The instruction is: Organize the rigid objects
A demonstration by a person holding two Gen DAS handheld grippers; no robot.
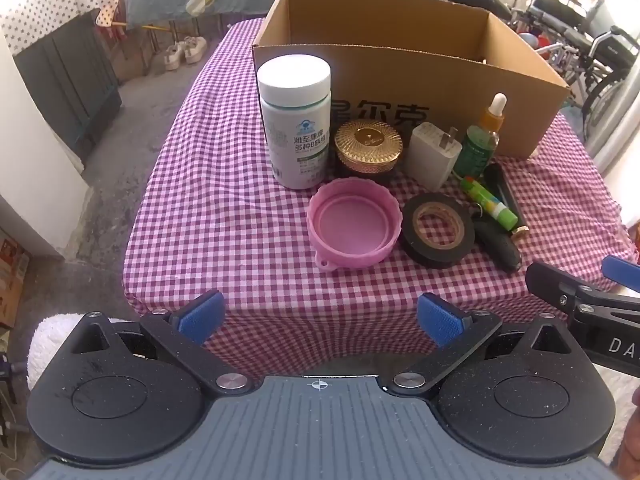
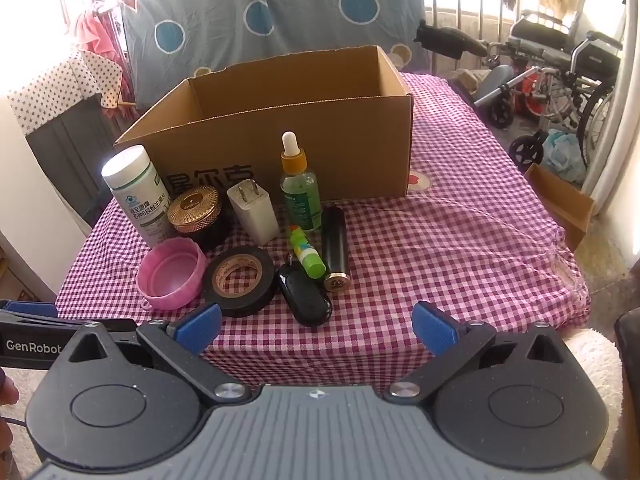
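From the left wrist view, the left gripper [image 1: 320, 316] hangs short of the desk [image 1: 208, 216] with its jaws wide and nothing between them. The things to be organized stand bunched in front of the open cardboard box [image 1: 400, 80]: a tall white bottle [image 1: 296, 124], a gold-lidded jar [image 1: 368, 146], a white charger plug [image 1: 430, 156], a dropper bottle [image 1: 482, 138], a pink lid [image 1: 354, 228] and a roll of black tape [image 1: 438, 230]. The risk here is crowding. The white bottle is tall and stands just beside the jar, so a jaw pushed in between could tip it, and it would roll on the loose checked cloth. The pink lid lies low and flat, and the pads could slide over its rim.

From the right wrist view, the right gripper [image 2: 316, 326] is likewise wide and empty, near the desk's front edge. Closest to it lie a black key fob [image 2: 306, 296], a green glue stick [image 2: 310, 254] and a black tube [image 2: 336, 244], packed close, possibly touching. Closing on one could drag or flick a neighbour. The dropper bottle [image 2: 300, 188] is slim and upright, easily knocked against the box wall. The two grippers sit near each other, so reaching together could make them collide.
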